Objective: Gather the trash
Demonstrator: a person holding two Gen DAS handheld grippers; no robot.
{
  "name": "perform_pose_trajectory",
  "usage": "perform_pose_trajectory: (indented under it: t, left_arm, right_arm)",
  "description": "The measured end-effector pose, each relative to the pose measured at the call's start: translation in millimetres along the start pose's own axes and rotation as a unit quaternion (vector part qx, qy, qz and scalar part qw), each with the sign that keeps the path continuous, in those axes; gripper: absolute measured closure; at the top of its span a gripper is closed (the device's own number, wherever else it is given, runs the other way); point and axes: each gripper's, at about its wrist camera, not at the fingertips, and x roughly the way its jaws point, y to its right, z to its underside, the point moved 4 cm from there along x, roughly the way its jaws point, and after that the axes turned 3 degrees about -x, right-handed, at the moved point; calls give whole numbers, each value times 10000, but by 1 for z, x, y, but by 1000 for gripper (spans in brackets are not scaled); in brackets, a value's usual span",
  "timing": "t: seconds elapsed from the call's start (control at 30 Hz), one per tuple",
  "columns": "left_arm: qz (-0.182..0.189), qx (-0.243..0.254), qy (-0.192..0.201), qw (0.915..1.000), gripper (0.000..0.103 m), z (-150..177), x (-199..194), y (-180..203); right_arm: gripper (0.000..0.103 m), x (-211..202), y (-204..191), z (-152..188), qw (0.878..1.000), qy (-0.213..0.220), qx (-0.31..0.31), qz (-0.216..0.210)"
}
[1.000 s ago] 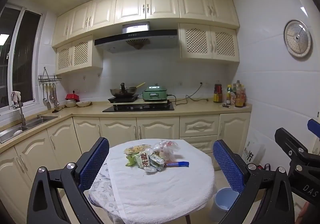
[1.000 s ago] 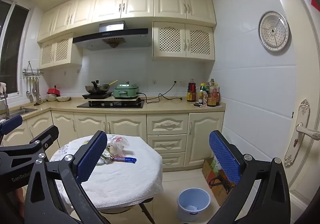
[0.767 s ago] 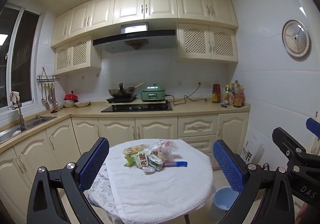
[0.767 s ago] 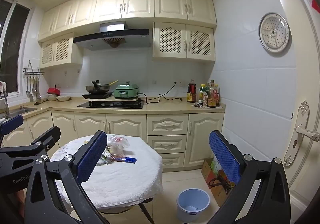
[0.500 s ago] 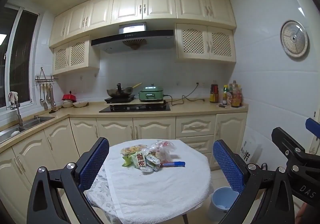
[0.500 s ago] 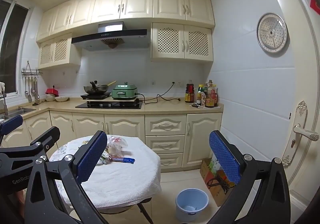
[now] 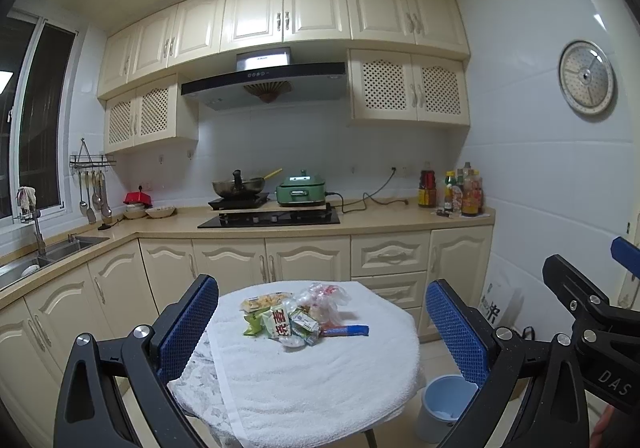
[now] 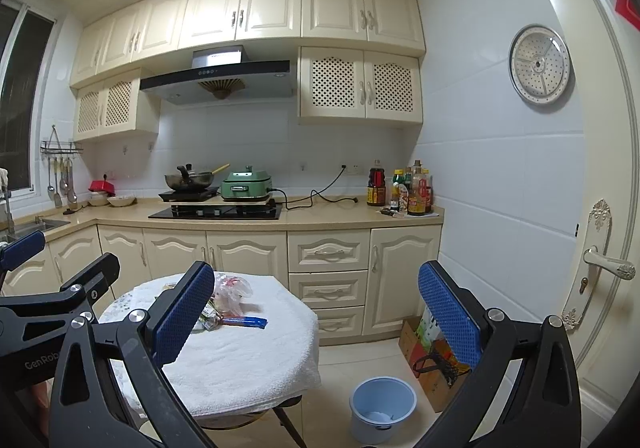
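A blue-and-red wrapper stick (image 7: 345, 330) lies flat with its long axis running left to right across the table (image 7: 320, 388), its blue end pointing toward the table's right edge. Its red end touches the trash pile (image 7: 292, 314), which sits near the far edge of the white towel (image 7: 304, 376) covering the round top. The pile is a loose heap: a crumpled clear plastic bag (image 7: 324, 298) at the back right, a yellow snack packet (image 7: 262, 301) at the back left, green wrappers and a small carton with red characters (image 7: 280, 322) in front. A light blue bin (image 8: 382, 408) stands on the floor off the table's right edge, beside a cardboard box (image 8: 430, 364) against the wall. The left gripper (image 7: 320, 332) and the right gripper (image 8: 316, 324) both hover short of the table with blue pads spread wide, holding nothing.
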Motion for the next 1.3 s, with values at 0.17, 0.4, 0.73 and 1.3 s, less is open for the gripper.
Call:
perform_pose_trajectory:
  t: [0.17,0.4,0.73,1.3]
  left_arm:
    - [0,5,4,10000,1,0,-1,2]
    - [-2,4,8,10000,1,0,-1,3]
    - [-23,-8,21,10000,1,0,-1,4]
    - [-56,-12,49,10000,1,2,-1,4]
  right_arm:
    - [0,0,0,-1,10000,-5,7,0]
    - [0,0,0,0,10000,-3,11,-5]
    - [0,0,-1,1,10000,3,12,-10]
    - [0,-1,-2,2,10000,30,16,-89]
